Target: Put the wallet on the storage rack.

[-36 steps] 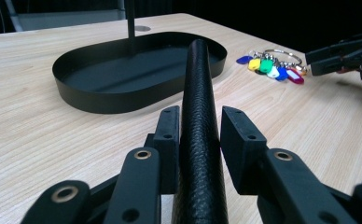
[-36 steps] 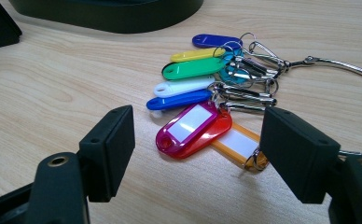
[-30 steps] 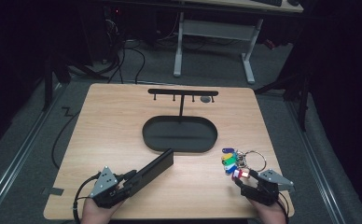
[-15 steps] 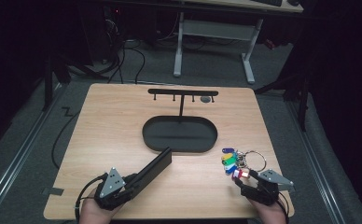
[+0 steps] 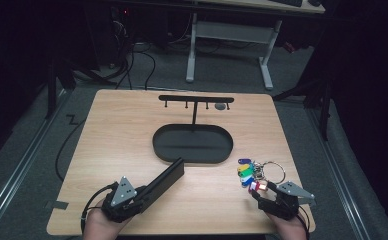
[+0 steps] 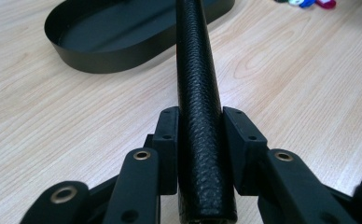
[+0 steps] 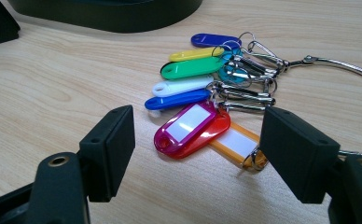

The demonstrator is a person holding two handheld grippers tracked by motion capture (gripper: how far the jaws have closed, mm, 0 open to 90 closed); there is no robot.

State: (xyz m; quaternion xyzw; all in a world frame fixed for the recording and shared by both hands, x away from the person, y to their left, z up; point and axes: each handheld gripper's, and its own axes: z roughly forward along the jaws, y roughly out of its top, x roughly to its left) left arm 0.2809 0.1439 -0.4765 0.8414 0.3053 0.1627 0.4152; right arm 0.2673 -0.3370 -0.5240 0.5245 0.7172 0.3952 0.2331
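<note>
Left tool clamped on black leather case; right tool spread by key tags.

Case is pinched at its near end between both jaws and angled toward the black oval tray, far tip near its rim. Tags and ring lie flat on the wooden surface, red tag between the spread jaws, untouched.

No readable text anywhere, tbh; the paper inserts in the colourful plastic key tags look blank.
</note>
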